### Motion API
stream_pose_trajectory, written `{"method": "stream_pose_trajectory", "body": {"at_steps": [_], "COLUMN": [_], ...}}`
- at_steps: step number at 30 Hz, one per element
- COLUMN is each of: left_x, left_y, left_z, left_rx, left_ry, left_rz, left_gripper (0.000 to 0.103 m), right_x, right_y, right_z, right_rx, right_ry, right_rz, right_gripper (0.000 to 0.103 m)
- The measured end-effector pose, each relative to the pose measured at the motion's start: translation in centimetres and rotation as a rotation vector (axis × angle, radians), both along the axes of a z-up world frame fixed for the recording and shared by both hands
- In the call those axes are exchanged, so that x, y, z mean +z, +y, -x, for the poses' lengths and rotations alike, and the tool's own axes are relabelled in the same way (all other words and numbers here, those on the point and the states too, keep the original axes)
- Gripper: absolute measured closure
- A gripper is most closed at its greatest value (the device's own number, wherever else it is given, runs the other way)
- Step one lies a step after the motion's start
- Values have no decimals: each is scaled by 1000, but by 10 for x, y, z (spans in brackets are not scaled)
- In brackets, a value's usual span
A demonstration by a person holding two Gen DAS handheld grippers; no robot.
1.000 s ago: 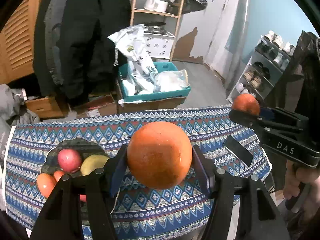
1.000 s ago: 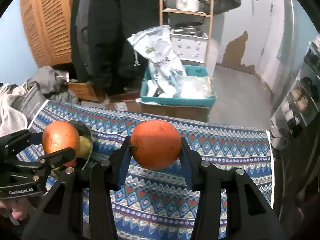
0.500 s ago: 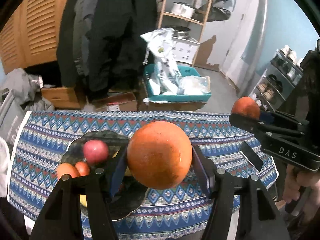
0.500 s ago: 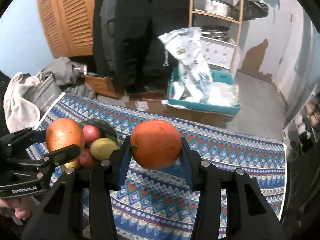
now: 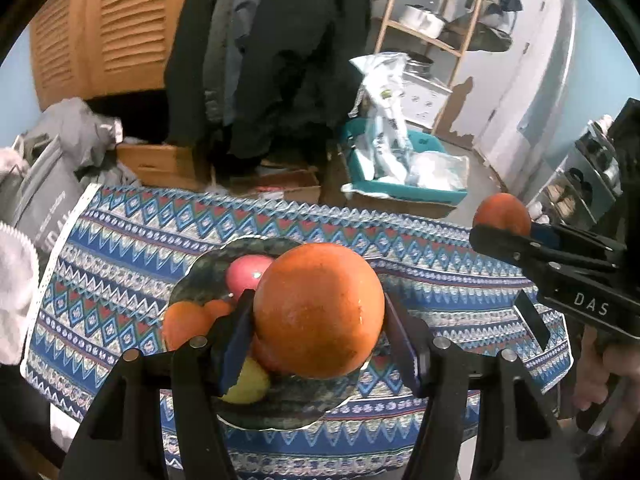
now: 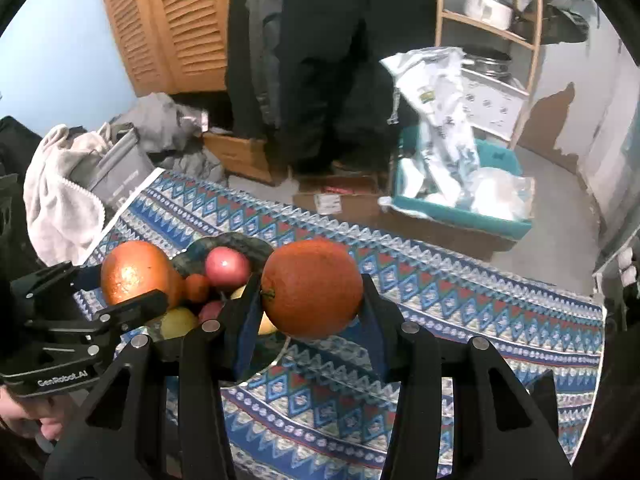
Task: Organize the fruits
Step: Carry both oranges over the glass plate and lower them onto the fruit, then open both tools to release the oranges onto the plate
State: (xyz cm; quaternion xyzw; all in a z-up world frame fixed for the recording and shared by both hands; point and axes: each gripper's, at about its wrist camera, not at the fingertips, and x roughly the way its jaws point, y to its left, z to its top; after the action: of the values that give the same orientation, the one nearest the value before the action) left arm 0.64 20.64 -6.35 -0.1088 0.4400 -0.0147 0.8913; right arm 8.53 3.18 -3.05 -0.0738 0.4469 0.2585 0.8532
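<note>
My left gripper is shut on a large orange and holds it above the dark fruit plate. The plate holds a red apple, a small orange fruit and a yellow fruit. My right gripper is shut on a second orange, just right of the plate and above the patterned cloth. The left gripper with its orange shows at the left of the right wrist view. The right gripper's orange shows at the right of the left wrist view.
The table carries a blue patterned cloth. Behind it on the floor stand a teal bin with white bags, cardboard boxes, grey clothes and a wooden shelf with pots.
Both grippers have swung left with their oranges. The fruit plate has come from the left edge to under my left gripper and close beside my right gripper.
</note>
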Motion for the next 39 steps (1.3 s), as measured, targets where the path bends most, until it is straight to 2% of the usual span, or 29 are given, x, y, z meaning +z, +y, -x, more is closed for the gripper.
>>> {"method": "stream_pose_trajectory", "body": {"at_steps": [16, 22, 32, 35, 39], "left_x": [-72, -93, -111, -105, -95], "left_y": [35, 43, 42, 44, 46], "left_z": [-14, -20, -23, -20, -18], "left_rx": [70, 89, 103, 109, 116], "left_ry": [155, 205, 283, 255, 232], "left_rz": [-7, 23, 6, 23, 3], "left_gripper": [39, 39, 39, 39, 34], "right_x": [-58, -80, -93, -94, -97], "right_y": [45, 51, 56, 58, 57], "right_z": [-7, -6, -4, -4, -3], "right_rx": [72, 83, 101, 104, 106], "right_ry": [114, 158, 185, 188, 200], "right_rz": [30, 50, 60, 60, 54], "right_gripper": [58, 58, 58, 58, 58]}}
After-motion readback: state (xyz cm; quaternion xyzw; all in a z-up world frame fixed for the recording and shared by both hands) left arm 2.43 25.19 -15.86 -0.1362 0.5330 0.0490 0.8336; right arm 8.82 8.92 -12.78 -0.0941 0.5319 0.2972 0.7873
